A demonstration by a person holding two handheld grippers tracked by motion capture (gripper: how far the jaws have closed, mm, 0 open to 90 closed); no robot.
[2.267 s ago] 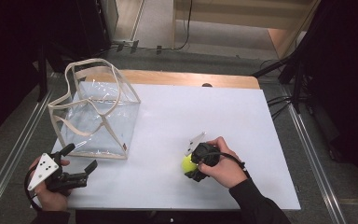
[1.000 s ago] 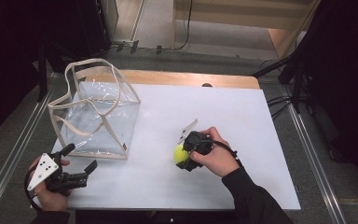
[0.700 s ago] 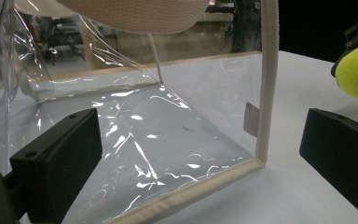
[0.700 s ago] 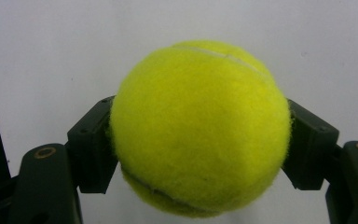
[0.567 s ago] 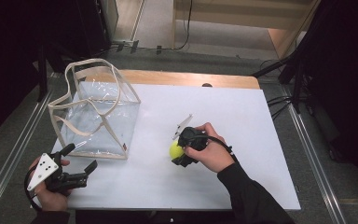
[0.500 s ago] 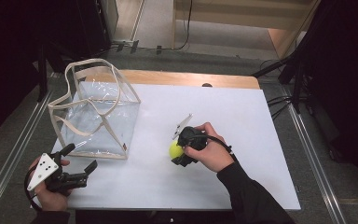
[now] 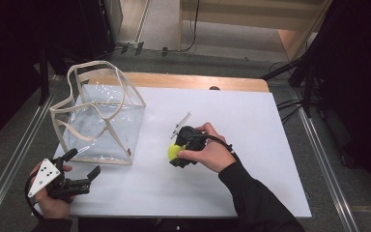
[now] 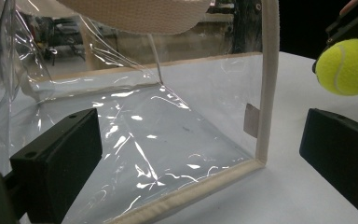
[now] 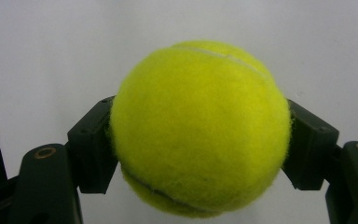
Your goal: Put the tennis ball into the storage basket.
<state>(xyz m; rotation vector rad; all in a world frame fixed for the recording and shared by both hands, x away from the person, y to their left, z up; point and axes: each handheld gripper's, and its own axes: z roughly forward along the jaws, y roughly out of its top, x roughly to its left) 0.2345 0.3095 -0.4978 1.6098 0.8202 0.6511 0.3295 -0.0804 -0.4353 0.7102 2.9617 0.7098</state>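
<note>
A yellow-green tennis ball (image 7: 174, 151) (image 9: 199, 126) (image 8: 346, 66) is clamped between the black jaws of my right gripper (image 7: 178, 153) (image 9: 199, 140), held a little above the middle of the white table (image 7: 251, 125). A clear plastic tote bag (image 7: 101, 121) (image 8: 158, 121) with cream webbing trim and handles stands upright at the table's left. My left gripper (image 7: 79, 169) (image 8: 200, 163) rests near the front left corner, open with nothing between its fingers, aimed at the bag's lower front corner.
The bag's mouth is open at the top, with its handles (image 7: 89, 72) arching over it. A wooden strip (image 7: 188, 82) borders the table's far edge. Metal rails (image 7: 319, 145) and cables run along the floor on both sides.
My right gripper has carried the tennis ball leftward toward the bag, lifting slightly. The left gripper has stayed where it was.
</note>
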